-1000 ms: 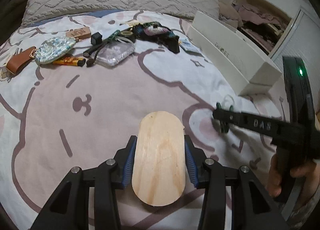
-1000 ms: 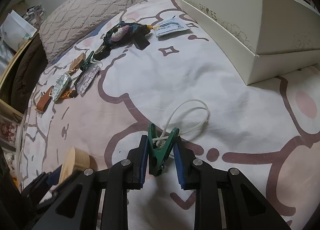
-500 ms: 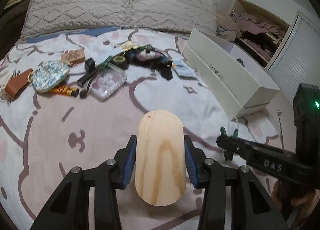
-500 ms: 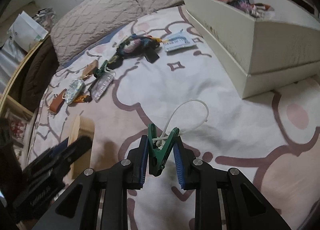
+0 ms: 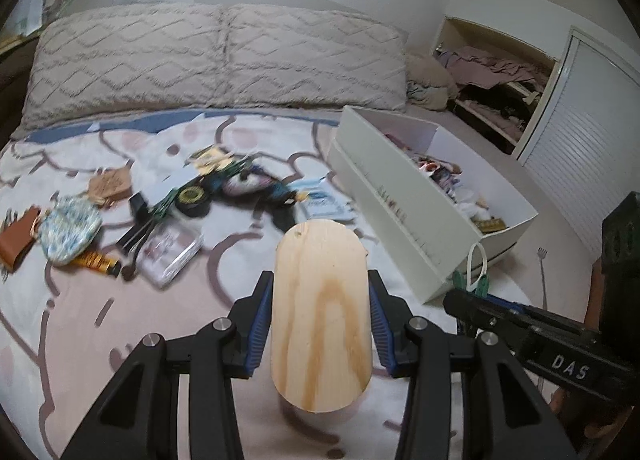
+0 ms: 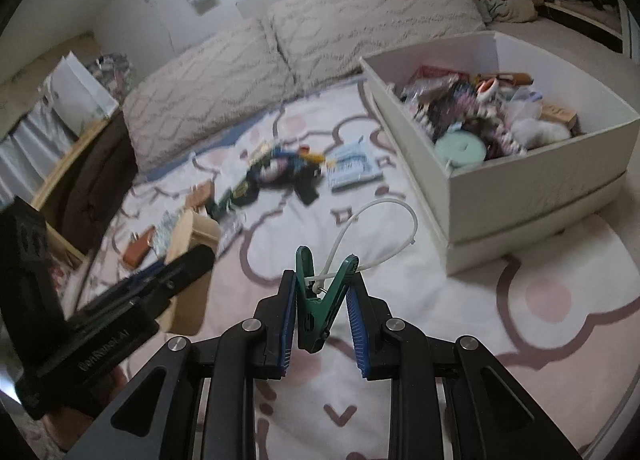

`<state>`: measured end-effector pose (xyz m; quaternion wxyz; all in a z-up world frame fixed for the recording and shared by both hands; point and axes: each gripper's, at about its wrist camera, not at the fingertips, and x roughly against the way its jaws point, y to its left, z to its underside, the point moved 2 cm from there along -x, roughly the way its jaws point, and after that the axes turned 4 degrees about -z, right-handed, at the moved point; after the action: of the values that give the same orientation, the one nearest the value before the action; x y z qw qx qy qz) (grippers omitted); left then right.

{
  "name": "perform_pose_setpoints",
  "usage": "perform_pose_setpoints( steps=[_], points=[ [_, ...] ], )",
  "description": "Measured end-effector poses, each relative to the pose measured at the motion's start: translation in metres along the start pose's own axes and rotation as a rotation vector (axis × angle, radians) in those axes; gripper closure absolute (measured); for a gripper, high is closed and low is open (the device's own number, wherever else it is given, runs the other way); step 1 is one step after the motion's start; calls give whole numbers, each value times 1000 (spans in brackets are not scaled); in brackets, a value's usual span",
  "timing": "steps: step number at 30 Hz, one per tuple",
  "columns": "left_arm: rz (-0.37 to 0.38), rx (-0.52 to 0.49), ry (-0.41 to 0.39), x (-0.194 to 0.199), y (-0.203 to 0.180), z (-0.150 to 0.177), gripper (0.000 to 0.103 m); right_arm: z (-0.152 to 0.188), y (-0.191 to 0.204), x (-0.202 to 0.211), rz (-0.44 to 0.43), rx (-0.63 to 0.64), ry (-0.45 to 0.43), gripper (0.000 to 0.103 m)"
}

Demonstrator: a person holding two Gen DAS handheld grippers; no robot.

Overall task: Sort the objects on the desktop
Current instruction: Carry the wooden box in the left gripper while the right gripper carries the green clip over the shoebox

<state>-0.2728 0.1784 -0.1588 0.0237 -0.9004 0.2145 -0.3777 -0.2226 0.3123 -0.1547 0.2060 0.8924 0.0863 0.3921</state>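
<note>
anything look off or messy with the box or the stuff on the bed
Nothing looks damaged or spilled. The white box sits upright, piled with jumbled items. The green clip in the right gripper trails a white loop, and unsorted clutter lies scattered on the bedspread.

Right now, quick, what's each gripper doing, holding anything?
Left gripper: closed on the wooden block.
Right gripper: closed on the green clip with its white loop.
</note>
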Motion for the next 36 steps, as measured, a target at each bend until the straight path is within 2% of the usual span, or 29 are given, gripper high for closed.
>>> perform_pose_setpoints(
  steps=[5,12,25,29,36],
  points=[
    [33,-23,-33,-6,-22,-18,59,-18,-14,14,3,-10,-65,77],
    [68,-47,-72,-19,-51,-40,59,-38,-48,33,53,-37,-135,77],
    [118,-99,-100,-48,-93,-75,59,-77,-107,55,156,-50,-213,77],
    [135,-109,-93,-58,-102,-88,59,-88,-122,54,166,-87,-213,77],
    [165,-140,-76,-78,-111,-110,59,-95,-129,34,140,-146,-156,77]
  ],
)
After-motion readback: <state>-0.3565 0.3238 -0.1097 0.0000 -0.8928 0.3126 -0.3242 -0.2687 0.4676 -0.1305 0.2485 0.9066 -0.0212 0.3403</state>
